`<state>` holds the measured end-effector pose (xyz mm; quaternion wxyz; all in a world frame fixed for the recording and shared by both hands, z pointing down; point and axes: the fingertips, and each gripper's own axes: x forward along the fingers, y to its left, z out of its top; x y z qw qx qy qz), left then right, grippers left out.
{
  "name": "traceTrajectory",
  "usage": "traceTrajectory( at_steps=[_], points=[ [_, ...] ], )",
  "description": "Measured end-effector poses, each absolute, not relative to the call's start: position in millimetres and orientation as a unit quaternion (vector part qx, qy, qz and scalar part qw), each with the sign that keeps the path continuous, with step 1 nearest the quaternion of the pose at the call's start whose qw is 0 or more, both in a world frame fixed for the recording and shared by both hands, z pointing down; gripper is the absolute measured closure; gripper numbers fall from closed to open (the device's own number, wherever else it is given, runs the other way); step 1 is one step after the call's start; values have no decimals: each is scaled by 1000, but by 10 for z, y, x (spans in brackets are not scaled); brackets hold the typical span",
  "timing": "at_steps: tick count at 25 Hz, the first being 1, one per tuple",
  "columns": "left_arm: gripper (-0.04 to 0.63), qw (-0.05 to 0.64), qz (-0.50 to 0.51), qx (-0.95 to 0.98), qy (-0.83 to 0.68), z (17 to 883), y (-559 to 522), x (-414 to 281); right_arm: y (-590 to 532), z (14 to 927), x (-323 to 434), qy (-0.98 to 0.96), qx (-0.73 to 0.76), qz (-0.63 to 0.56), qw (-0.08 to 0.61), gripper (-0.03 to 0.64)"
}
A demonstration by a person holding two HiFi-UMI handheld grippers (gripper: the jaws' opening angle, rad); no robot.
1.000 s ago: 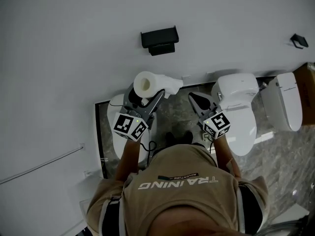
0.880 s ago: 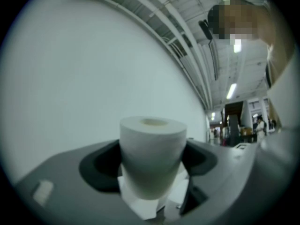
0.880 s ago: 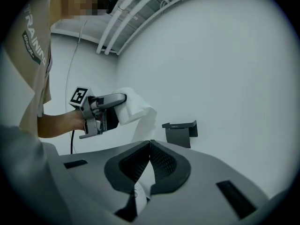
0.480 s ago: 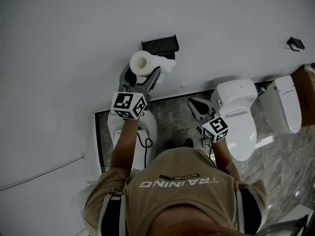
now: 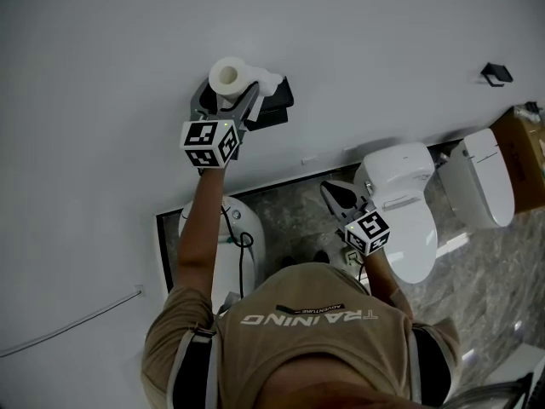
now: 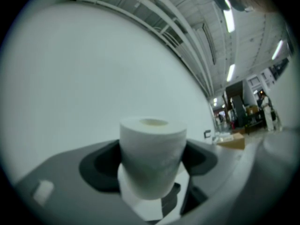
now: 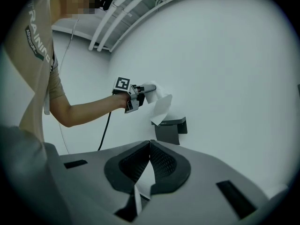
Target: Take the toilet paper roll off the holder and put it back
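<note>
The white toilet paper roll (image 5: 226, 75) is gripped in my left gripper (image 5: 223, 99), which is shut on it and raised against the white wall. It sits just left of the black wall holder (image 5: 274, 106), and a loose sheet hangs over the holder's top. In the left gripper view the roll (image 6: 152, 156) stands upright between the jaws. From the right gripper view I see the left gripper (image 7: 139, 92), the hanging sheet (image 7: 161, 108) and the holder (image 7: 169, 129) below it. My right gripper (image 5: 335, 194) hangs lower down with its jaws shut (image 7: 150, 146); nothing is held.
A white toilet (image 5: 400, 207) stands below the right gripper, a second one (image 5: 481, 186) is further right, and another white fixture (image 5: 223, 245) is under my left arm. A small black hook (image 5: 496, 73) is on the wall at right. A cardboard box (image 5: 531, 143) sits at the right edge.
My left gripper has carried the roll up and away along the wall, from below the holder to beside it. The right gripper has barely moved.
</note>
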<state>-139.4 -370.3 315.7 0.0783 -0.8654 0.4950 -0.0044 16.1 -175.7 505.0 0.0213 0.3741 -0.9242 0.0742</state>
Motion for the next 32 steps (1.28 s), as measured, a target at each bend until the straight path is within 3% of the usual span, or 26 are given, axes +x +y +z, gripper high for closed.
traceTrajectory(
  at_steps=[8,19,32],
  points=[
    [204,20,-57,-857,512,3730,-4292,-1436,-1905,5117,226,-921,379,84,31,603],
    [204,-7,-139,-840,524,4253,-4536,-1406,-2085,5200,244,-922,373,87,48,603],
    [201,-55,-87,-838,536,4366,-4576,-1492,-2168,5157,169,-930,355,82,54,603]
  ],
)
